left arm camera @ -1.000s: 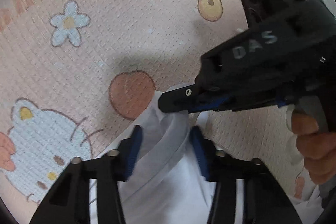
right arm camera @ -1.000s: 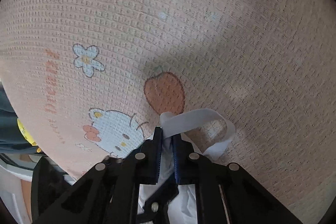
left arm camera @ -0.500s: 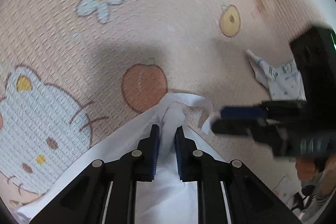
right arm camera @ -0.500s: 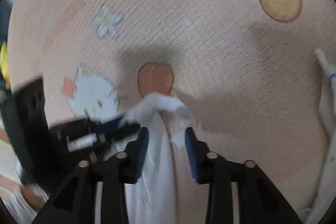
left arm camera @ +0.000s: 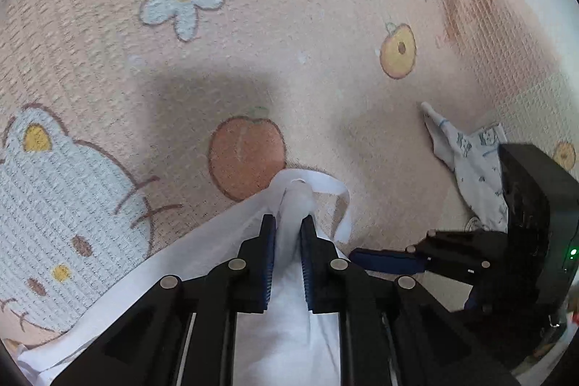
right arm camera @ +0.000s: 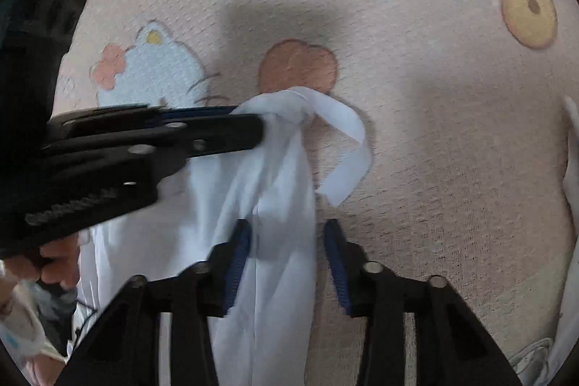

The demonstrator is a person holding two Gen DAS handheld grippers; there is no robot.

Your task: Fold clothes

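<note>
Left gripper (left arm camera: 287, 234) pinches white garment (left arm camera: 289, 331) — right gripper (right arm camera: 287, 259) spread around it.

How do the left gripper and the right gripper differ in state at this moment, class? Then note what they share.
The left gripper has its jaws pinched shut on the bunched top of the white garment; the right gripper has its jaws spread wide. The white garment is gripped by the left gripper, but only hangs loosely between the right gripper's blue pads. Both are black, with blue pads, over the pink cartoon-print mat.
</note>
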